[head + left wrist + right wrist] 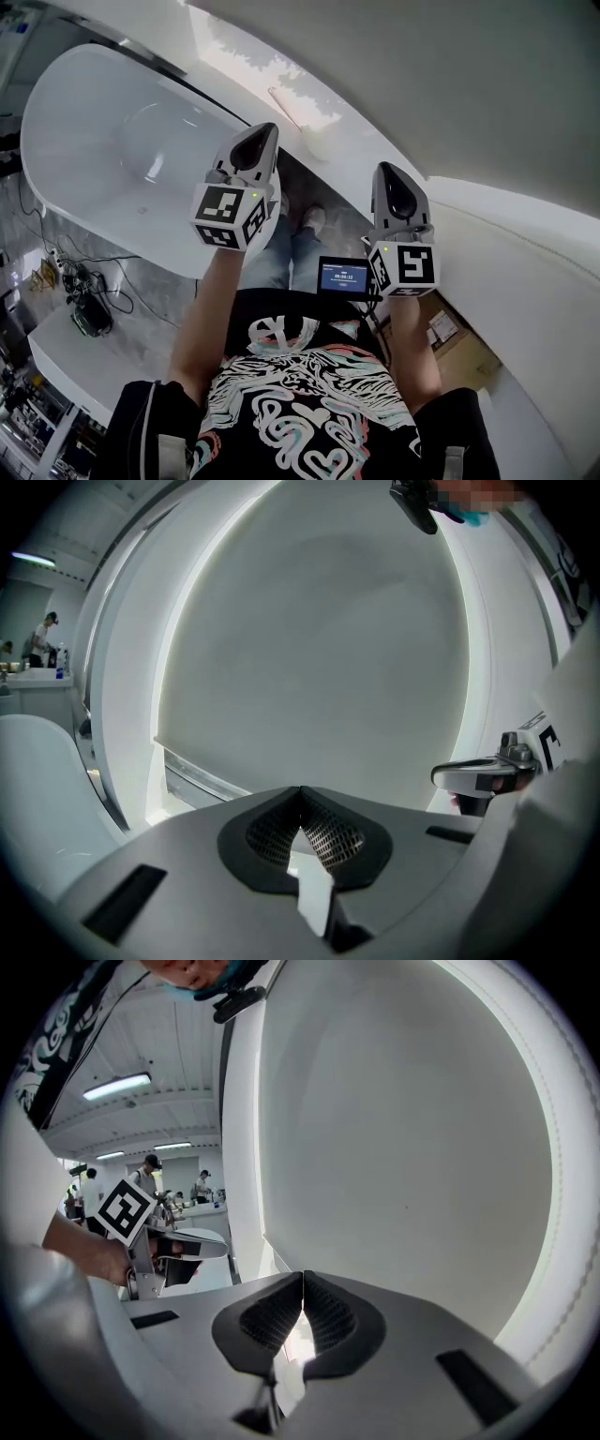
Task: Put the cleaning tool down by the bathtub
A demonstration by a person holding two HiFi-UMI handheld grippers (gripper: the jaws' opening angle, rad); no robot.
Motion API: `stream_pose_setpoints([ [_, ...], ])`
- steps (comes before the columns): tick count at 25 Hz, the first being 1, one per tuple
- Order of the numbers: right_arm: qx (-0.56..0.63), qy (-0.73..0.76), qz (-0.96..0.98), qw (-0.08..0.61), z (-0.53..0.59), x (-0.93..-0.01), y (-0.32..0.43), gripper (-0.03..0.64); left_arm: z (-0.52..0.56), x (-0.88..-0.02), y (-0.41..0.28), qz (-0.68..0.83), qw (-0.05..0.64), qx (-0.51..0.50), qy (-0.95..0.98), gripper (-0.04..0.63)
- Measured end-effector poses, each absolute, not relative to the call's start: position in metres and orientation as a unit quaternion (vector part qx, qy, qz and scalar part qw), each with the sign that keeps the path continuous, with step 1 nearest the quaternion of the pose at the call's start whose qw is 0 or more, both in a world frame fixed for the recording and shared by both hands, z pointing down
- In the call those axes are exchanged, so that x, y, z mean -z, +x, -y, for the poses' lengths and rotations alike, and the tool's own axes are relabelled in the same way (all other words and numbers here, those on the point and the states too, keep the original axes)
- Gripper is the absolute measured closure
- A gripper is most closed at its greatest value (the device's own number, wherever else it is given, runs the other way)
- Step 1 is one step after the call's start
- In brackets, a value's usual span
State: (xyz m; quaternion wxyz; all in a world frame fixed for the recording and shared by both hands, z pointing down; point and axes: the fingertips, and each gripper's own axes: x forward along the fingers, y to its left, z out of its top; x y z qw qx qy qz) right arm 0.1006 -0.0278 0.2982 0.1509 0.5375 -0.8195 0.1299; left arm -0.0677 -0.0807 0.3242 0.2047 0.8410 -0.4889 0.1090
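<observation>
1. Your left gripper has its jaws pressed fully together with nothing between the mesh pads. Your right gripper is the same, closed and empty.
2. The thin long-handled cleaning tool with a pale head lies flat on the sunlit pale surface just beside the white oval bathtub, free of both grippers.
3. I judge the put-down done, so what remains is a clean retreat. Keep both grippers high and on your side of the bathtub, so that no jaw brushes the handle and rolls it away from the tub.
4. The bathtub holds nothing I can see: a bare white basin.
5. The brown cardboard box sits well apart from the bathtub, and I cannot tell its contents.
</observation>
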Motion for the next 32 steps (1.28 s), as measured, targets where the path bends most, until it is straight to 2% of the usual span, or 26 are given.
stream_pose_setpoints([
  [17, -0.047, 0.573, 0.811, 0.113, 0.025, -0.164, 0.071, 0.591, 0.07, -0.188, -0.126, 0.513, 0.113, -0.077, 0.847, 0.578],
  [32, -0.019, 0.567, 0.819, 0.083, 0.015, -0.125, 0.069, 0.591, 0.052, -0.127, -0.142, 0.546, 0.046, -0.041, 0.835, 0.578],
])
